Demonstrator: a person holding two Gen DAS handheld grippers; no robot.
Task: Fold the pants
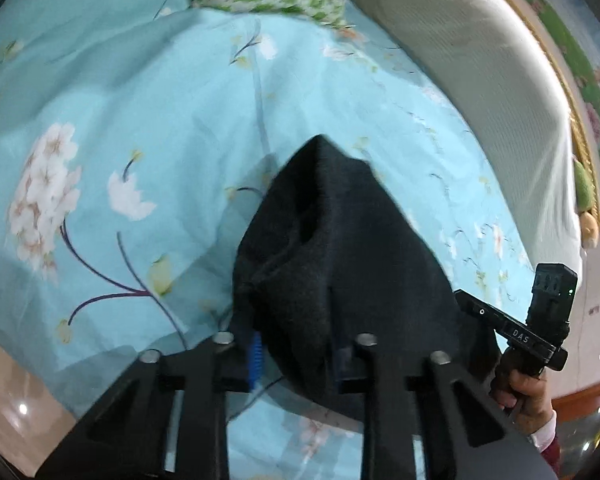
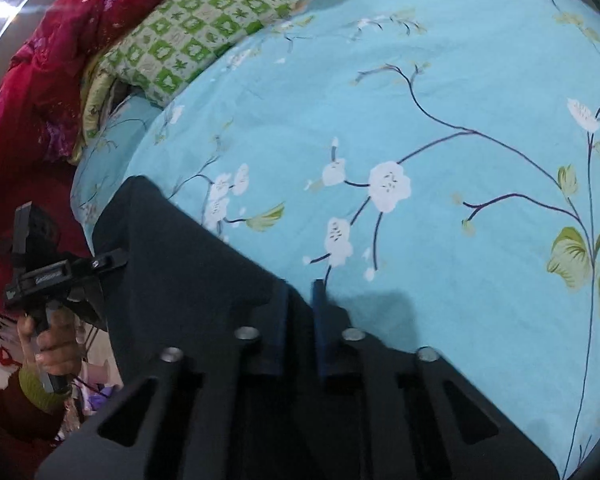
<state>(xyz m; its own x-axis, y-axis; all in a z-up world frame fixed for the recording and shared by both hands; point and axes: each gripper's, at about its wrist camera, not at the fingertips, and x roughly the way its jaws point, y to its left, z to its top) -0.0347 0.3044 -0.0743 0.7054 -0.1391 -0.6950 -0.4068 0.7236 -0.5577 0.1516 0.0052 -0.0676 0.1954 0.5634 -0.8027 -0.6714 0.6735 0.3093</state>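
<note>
The left hand-held gripper (image 1: pixel 296 354) has the dark pants (image 1: pixel 340 248) bunched between its fingers. Its blue pad (image 1: pixel 254 364) shows at the left edge of the cloth; the other finger is buried in the fabric, and the jaws stand fairly wide around the wad. The pants hang in a lifted peak over the bed (image 1: pixel 140 120), whose sheet is light blue with white flowers.

The right hand-held gripper (image 2: pixel 302 320) has its jaws nearly closed, pinching a thin edge of the pants (image 2: pixel 188 264), which stretch away to the left as a flat dark sheet toward the other gripper. A green checked pillow (image 2: pixel 188 36) and a red blanket (image 2: pixel 40 80) lie at the bed's far side.
</note>
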